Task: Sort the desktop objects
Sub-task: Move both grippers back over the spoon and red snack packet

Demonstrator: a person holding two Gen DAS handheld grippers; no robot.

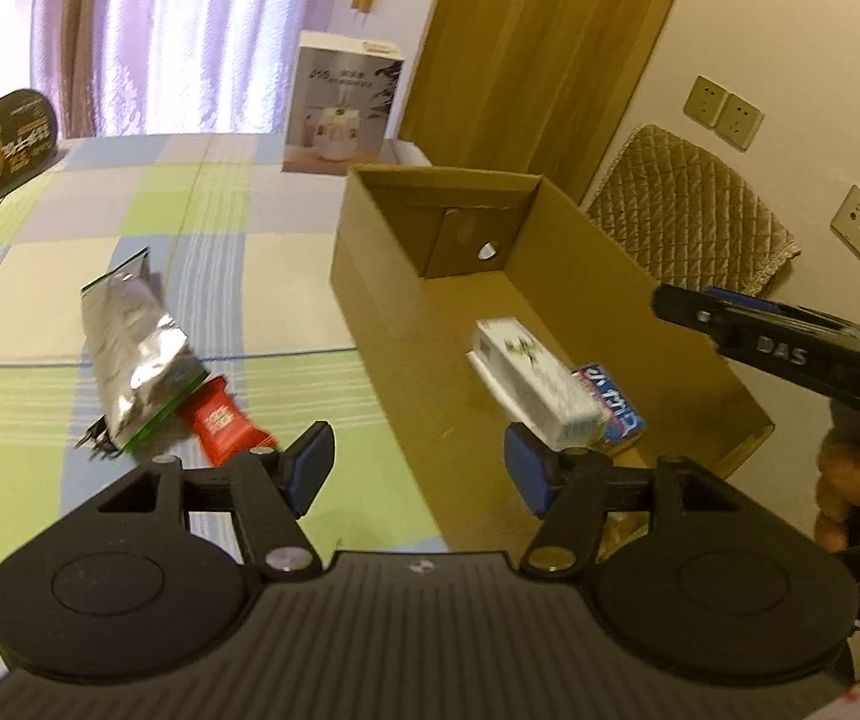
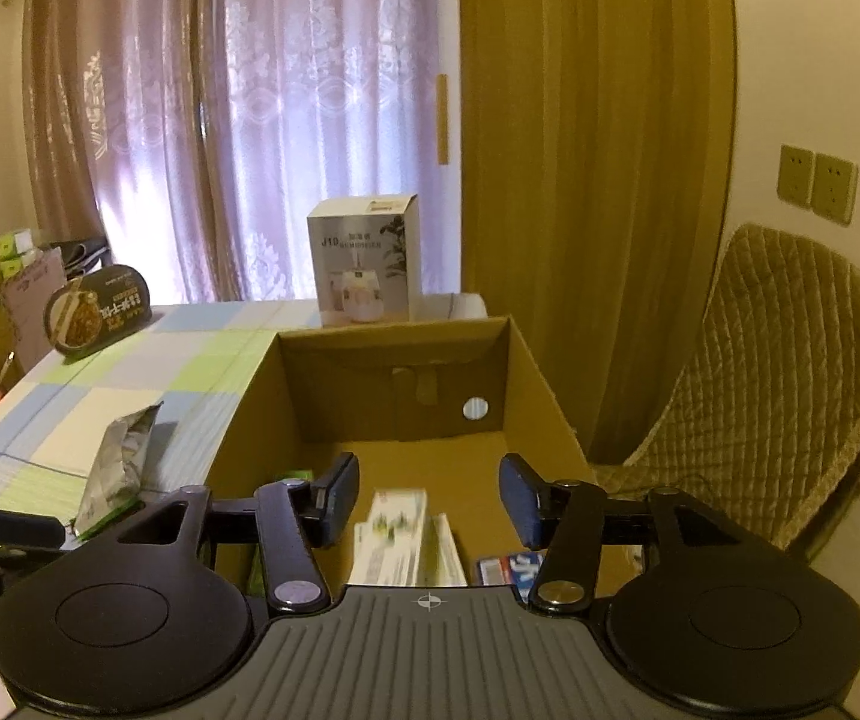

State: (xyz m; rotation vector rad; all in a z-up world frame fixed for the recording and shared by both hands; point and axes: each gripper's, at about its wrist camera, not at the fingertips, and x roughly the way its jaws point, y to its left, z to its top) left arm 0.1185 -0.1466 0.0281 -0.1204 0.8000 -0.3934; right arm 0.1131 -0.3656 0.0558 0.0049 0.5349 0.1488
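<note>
Two packets, a silver foil pouch [image 1: 129, 354] and a red wrapper [image 1: 222, 423], lie touching on the checked tablecloth [image 1: 27, 276] at left. Rightward, the left gripper [image 1: 417, 468] gapes wide, empty. Beyond, the cardboard box [image 1: 369, 276] contains a white carton [image 1: 535, 381] and blue pack [image 1: 616, 402]. The right gripper [image 2: 430, 501] hovers above, spread wide, empty.

One cardboard box [image 1: 556, 294] holds two small cartons: one white [image 1: 535, 384], one blue [image 1: 616, 405]. On the tabletop [image 1: 39, 312] lie one silver foil pouch [image 1: 129, 354] and one red packet [image 1: 219, 420]. One humidifier box [image 1: 342, 102] and one oval food container [image 1: 0, 144] stand farther back.
</note>
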